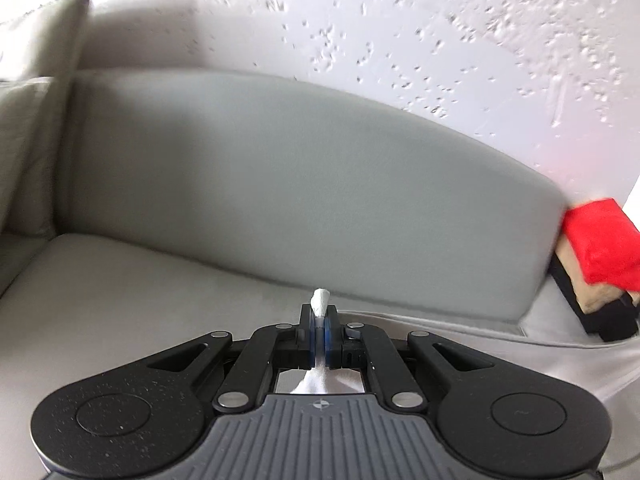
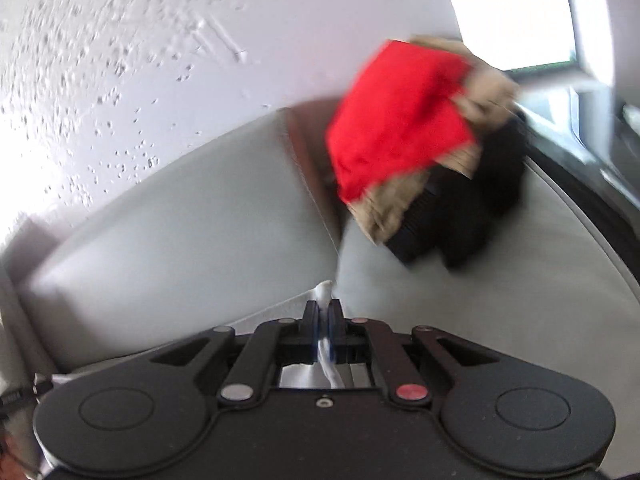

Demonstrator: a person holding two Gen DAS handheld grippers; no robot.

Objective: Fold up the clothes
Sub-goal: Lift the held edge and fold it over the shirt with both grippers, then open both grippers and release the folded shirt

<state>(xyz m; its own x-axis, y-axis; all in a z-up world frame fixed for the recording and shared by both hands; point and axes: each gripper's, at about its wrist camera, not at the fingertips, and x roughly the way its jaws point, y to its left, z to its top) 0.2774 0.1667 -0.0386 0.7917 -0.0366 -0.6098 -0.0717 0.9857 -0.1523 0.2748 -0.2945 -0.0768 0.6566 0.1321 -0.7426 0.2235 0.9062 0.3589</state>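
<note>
My left gripper [image 1: 320,320] is shut on a pinch of a pale grey-white garment [image 1: 500,360]; a tuft pokes out past the fingertips and the cloth stretches off to the right over the sofa seat. My right gripper [image 2: 325,316] is shut on another edge of the same white garment [image 2: 323,292], with cloth bunched between the jaws and hanging below. Both grippers are held above the grey sofa seat, facing the backrest.
A grey sofa backrest [image 1: 300,184] fills the middle, with a cushion [image 1: 36,92] at the left. A stack of folded clothes, red [image 2: 396,120] on tan [image 2: 384,208] on black [image 2: 460,216], sits on the sofa's right end; it also shows in the left wrist view [image 1: 600,240]. A textured white wall [image 1: 400,20] is behind.
</note>
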